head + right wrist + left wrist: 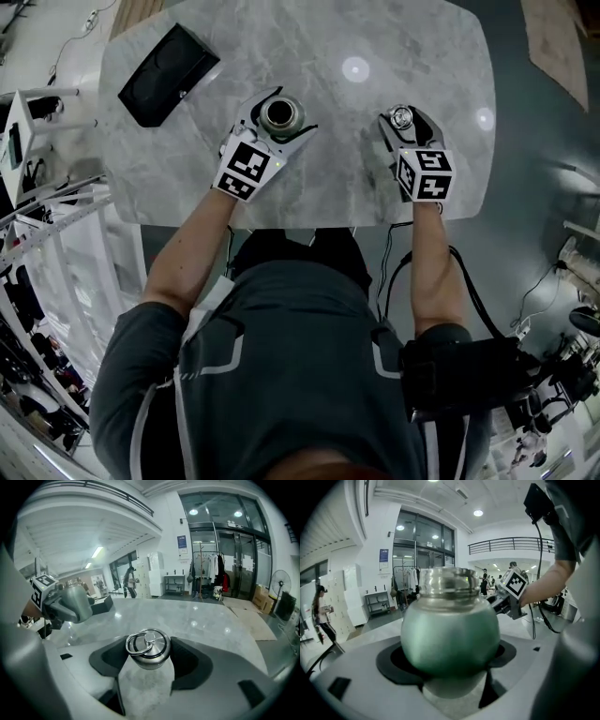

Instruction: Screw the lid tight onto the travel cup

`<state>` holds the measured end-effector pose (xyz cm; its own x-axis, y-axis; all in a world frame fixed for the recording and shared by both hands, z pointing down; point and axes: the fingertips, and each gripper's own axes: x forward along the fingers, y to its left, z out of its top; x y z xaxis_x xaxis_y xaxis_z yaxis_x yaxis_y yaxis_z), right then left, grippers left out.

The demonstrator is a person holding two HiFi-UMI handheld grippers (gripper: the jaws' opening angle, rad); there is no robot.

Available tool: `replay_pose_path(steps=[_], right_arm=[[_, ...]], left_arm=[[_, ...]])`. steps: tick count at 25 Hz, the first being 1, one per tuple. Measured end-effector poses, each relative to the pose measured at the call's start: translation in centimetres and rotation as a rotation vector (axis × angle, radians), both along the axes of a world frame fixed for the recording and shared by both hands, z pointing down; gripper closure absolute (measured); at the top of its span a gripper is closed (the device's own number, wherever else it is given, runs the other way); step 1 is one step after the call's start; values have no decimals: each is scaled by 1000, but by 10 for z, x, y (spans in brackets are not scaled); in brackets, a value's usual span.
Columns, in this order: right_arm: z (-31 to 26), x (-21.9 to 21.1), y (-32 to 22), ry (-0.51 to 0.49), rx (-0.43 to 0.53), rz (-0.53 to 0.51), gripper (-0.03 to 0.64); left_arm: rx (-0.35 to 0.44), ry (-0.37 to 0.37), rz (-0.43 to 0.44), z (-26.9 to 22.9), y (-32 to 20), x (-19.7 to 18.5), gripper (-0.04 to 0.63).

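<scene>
The travel cup [280, 114] is a round green metal body with a bare steel threaded mouth, open at the top. My left gripper [287, 112] is shut on its body [450, 630], and the cup hangs a little above the marble table [375, 187]. To the right, my right gripper [404, 116] is shut on the steel lid [401, 117], which is also off the table. In the right gripper view the lid [147, 648] sits between the black pads [192, 663], its ring handle lying on top. Cup and lid are apart, side by side. The cup [75, 603] also appears at that view's left.
A black rectangular box [167, 75] lies at the table's far left corner. The table's near edge runs just under my forearms. Shelving and cables stand on the floor to the left and right of the table.
</scene>
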<state>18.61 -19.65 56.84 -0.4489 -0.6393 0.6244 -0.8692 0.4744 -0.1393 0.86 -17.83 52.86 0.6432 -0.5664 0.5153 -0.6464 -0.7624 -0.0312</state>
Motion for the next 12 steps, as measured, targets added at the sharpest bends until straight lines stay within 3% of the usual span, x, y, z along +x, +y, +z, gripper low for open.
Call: replay_pose_path(steps=[5, 12], right_arm=[[-40, -11, 9, -33, 0, -53, 327], [-110, -35, 24, -31, 76, -91, 325]], left_arm=[[-93, 60, 10, -25, 18, -3, 198], [-34, 91, 90, -86, 40, -14, 198]])
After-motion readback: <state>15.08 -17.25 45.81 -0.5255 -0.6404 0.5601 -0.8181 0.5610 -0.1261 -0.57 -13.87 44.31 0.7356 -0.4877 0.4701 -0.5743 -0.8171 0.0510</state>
